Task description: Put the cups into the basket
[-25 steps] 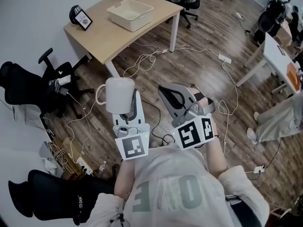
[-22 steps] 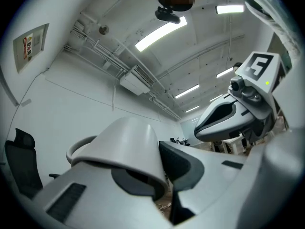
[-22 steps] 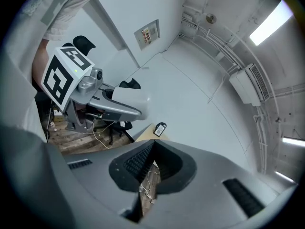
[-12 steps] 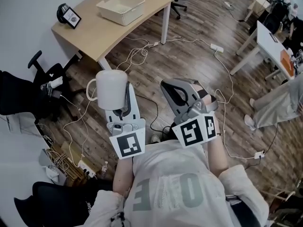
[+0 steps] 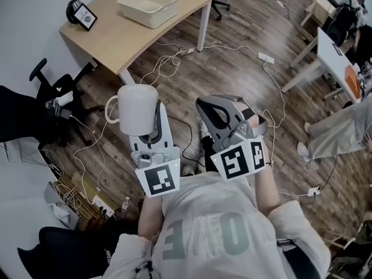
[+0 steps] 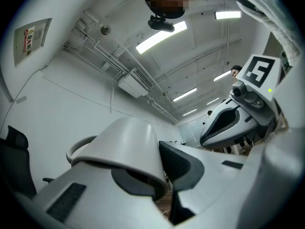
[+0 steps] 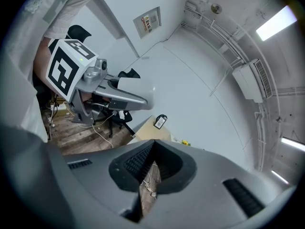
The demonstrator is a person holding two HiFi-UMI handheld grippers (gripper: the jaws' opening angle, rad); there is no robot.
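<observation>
In the head view my left gripper point(image 5: 154, 118) is shut on the wall of a white cup point(image 5: 136, 109) with a handle on its left, held over the wooden floor. The left gripper view shows the cup point(image 6: 124, 147) clamped between the jaws of that gripper point(image 6: 164, 175). My right gripper point(image 5: 212, 112) is beside it on the right, shut and holding nothing; its own view shows the same jaws point(image 7: 147, 175) closed with only floor behind. The cream basket point(image 5: 148, 6) stands on the wooden table point(image 5: 110, 36) far ahead at the upper left.
Cables and power strips point(image 5: 266, 58) run across the floor between me and the table. A small framed stand point(image 5: 81, 15) sits at the table's left end. Black office chairs point(image 5: 23, 112) stand at the left. A second desk point(image 5: 331, 57) and a person's legs point(image 5: 337, 135) are at the right.
Both grippers have shifted slightly, the cup still held in the left one. The table and basket now sit nearer the top left of the head view.
</observation>
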